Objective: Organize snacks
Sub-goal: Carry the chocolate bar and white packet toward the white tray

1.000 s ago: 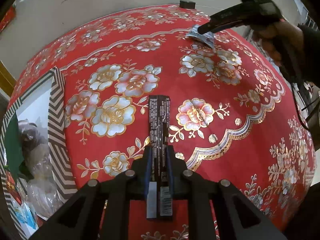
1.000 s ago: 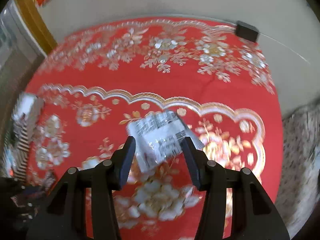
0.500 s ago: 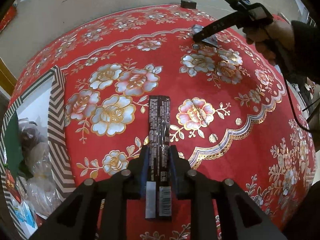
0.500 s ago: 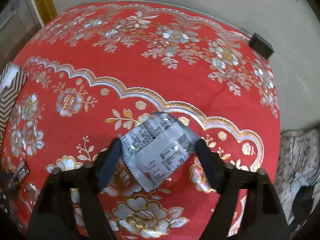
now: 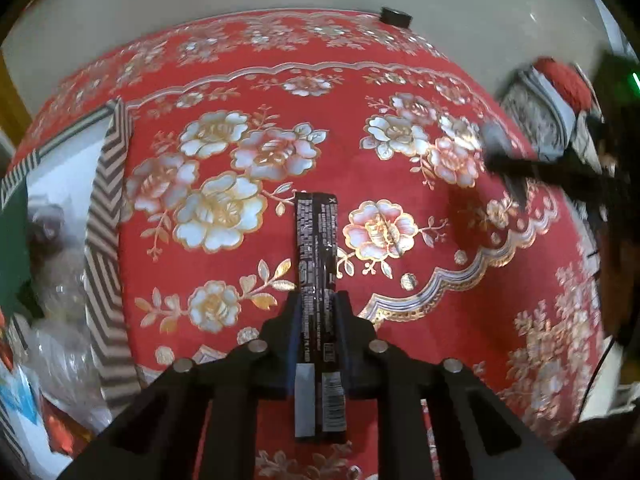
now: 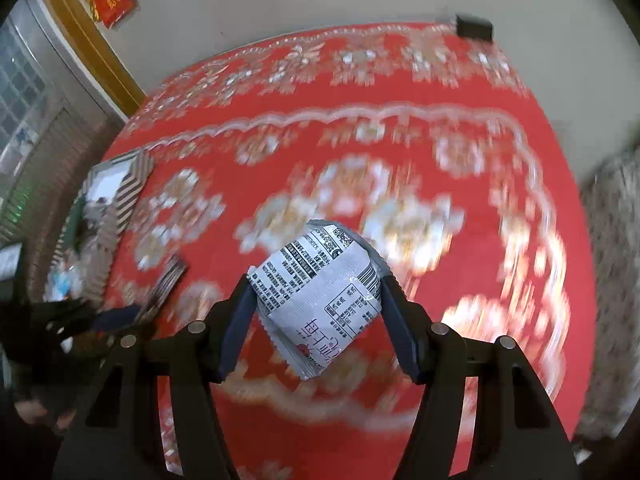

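My left gripper point(image 5: 318, 298) is shut on a long dark snack bar point(image 5: 316, 232), which points away from me just over the red flowered tablecloth point(image 5: 400, 160). My right gripper point(image 6: 316, 282) holds a silver printed snack packet point(image 6: 320, 292) above the cloth; its jaws are closing, with both pads against the packet's sides. In the left wrist view the right gripper point(image 5: 520, 164) is a dark blur at the right edge. In the right wrist view the left gripper point(image 6: 120, 316) and the bar point(image 6: 166, 284) show at the lower left.
A box with a zigzag-patterned rim point(image 5: 106, 216) stands at the table's left edge and holds several wrapped snacks; it also shows in the right wrist view as the box point(image 6: 128, 188). A small black object point(image 5: 396, 16) sits at the table's far edge. Bare floor lies beyond.
The right gripper lifted the silver packet off the cloth and swung it from the table's far side toward the right edge. The left gripper stayed put on the bar, loosening briefly.
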